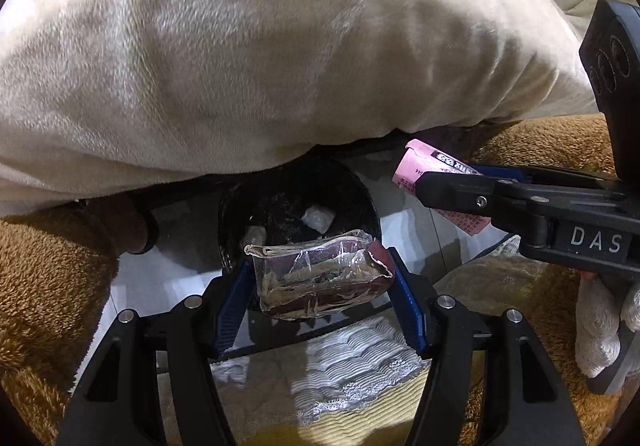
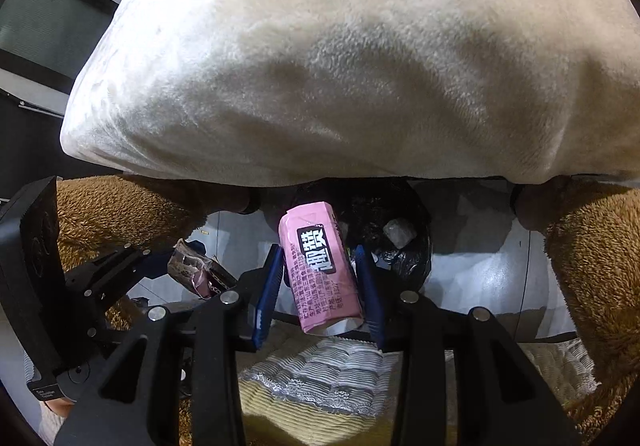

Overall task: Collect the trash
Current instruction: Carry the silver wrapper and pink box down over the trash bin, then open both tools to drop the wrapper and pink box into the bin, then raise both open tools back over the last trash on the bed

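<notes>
Hanging above the black bin, a clear wrapper is sitting clamped in the half-open left hand-held gripper, while the nearly closed right hand-held gripper is pinching a pink carton under a cream cushion.

on the right gripper body you can read the white letters "das". the pink carton carries a black label with two large white chinese characters, plus columns of small dark chinese print too fine to read.
</notes>
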A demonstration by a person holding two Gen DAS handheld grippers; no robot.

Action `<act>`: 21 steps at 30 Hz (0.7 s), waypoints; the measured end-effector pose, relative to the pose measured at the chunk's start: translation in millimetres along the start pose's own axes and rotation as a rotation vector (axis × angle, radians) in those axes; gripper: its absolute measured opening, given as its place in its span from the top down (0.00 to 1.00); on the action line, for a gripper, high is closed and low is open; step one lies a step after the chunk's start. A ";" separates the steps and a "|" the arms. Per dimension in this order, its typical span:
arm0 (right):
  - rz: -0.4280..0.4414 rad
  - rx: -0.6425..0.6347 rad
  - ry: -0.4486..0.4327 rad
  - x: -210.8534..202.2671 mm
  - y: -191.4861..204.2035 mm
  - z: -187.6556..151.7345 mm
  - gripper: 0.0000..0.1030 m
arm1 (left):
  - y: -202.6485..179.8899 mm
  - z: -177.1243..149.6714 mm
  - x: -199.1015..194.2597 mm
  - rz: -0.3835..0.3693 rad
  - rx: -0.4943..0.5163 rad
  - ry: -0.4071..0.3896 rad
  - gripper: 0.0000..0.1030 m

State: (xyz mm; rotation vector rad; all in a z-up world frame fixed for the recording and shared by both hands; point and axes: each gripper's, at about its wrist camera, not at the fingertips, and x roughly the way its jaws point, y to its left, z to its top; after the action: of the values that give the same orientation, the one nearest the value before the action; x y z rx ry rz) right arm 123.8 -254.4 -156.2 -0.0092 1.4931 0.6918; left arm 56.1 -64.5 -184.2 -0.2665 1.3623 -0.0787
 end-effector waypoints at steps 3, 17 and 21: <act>-0.025 0.007 0.024 10.9 -1.5 -0.7 0.62 | -0.2 1.3 8.2 -0.003 -0.010 0.026 0.39; -0.038 0.040 0.040 20.1 -9.9 -3.2 0.44 | 9.5 1.6 15.8 0.029 -0.028 0.036 0.21; -0.040 0.028 0.021 14.0 -7.4 -4.3 0.44 | 8.2 0.2 11.7 0.030 -0.018 0.020 0.21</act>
State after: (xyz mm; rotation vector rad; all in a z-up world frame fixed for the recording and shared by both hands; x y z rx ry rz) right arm 122.0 -256.3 -172.3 -0.0246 1.5190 0.6402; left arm 57.9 -59.0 -197.3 -0.2610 1.3875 -0.0441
